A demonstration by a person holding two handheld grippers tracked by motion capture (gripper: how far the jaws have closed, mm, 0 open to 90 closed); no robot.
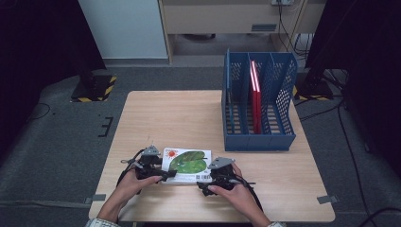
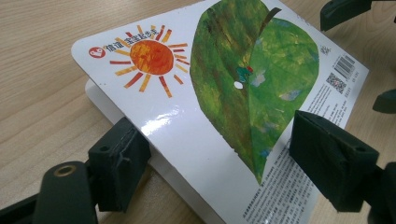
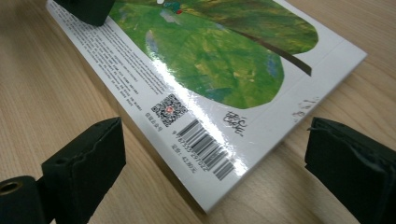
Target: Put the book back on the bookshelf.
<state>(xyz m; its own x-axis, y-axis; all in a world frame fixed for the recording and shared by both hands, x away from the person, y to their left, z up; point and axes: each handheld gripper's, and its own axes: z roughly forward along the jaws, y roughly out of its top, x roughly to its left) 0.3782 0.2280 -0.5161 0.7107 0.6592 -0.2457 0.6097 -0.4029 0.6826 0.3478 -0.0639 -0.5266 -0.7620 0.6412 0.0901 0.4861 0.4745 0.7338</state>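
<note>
- The left claw (image 1: 166, 174) sits at the picture book's (image 1: 187, 165) nine o'clock edge; in the left gripper view one jaw is under the raised cover (image 2: 224, 112) and the other over it, jaws apart and not yet pressing, so no firm hold
- The book lies flat near the six o'clock edge of the worktop (image 1: 179, 118), back cover up, green leaf and sun showing
- The right claw (image 1: 202, 185) waits at the book's five o'clock corner, jaws wide apart either side of the barcode (image 3: 205, 147), gripping nothing
- The blue file rack (image 1: 258, 101) stands at two o'clock, already holding a red book (image 1: 256, 97)
- My reading: lifting is only starting; gripping, carrying and slotting into the rack remain
</note>
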